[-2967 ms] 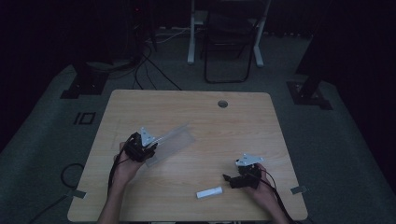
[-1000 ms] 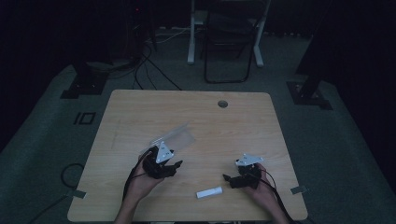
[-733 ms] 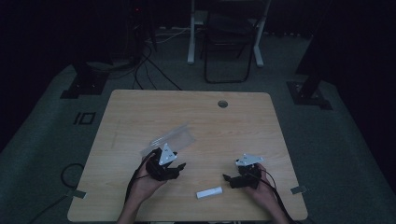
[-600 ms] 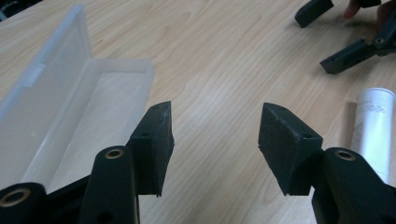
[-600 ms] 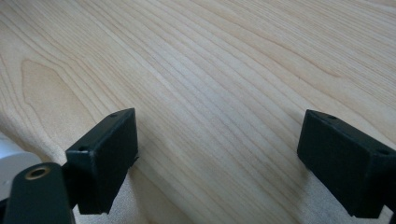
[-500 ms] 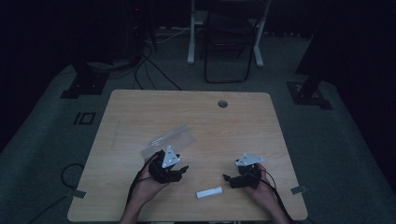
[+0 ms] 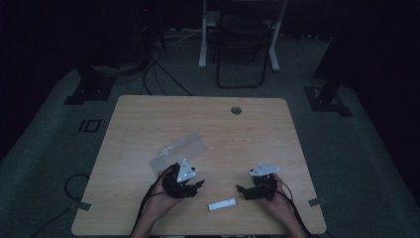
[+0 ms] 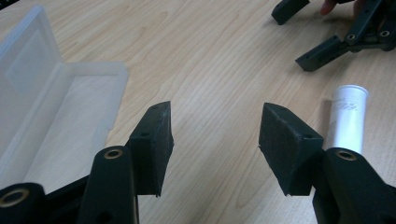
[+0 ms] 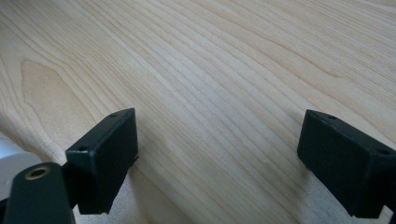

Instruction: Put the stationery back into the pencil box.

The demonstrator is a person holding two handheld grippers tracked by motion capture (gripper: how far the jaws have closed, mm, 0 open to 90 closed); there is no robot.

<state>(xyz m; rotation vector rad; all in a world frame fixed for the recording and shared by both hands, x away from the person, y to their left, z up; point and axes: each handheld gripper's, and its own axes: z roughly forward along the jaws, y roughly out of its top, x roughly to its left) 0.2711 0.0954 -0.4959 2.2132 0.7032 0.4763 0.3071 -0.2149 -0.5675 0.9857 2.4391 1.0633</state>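
Grippers are held low over the near half of the wooden table (image 7: 148,114), two in all. One white tube (image 7: 222,205) is seen lying on the table nearest the front edge, between the two and touched by neither. In the high view its long axis is set nearly crosswise to the table, the right end raised slightly toward the far side. In the left gripper view the tube (image 8: 348,116) is found just outside the right-hand jaw, apart from the pad, with its flat end pointing away from the camera. The left gripper (image 8: 215,144) is held with its jaws spread wide, nothing but bare wood between them. The right gripper (image 9: 219,158) is likewise kept wide open and empty over the tabletop; a white edge is glimpsed at the lower left of its view, too little to be identified. Farther back, one clear plastic case (image 7: 179,151) is seen lying open, just beyond the left gripper (image 7: 193,187).
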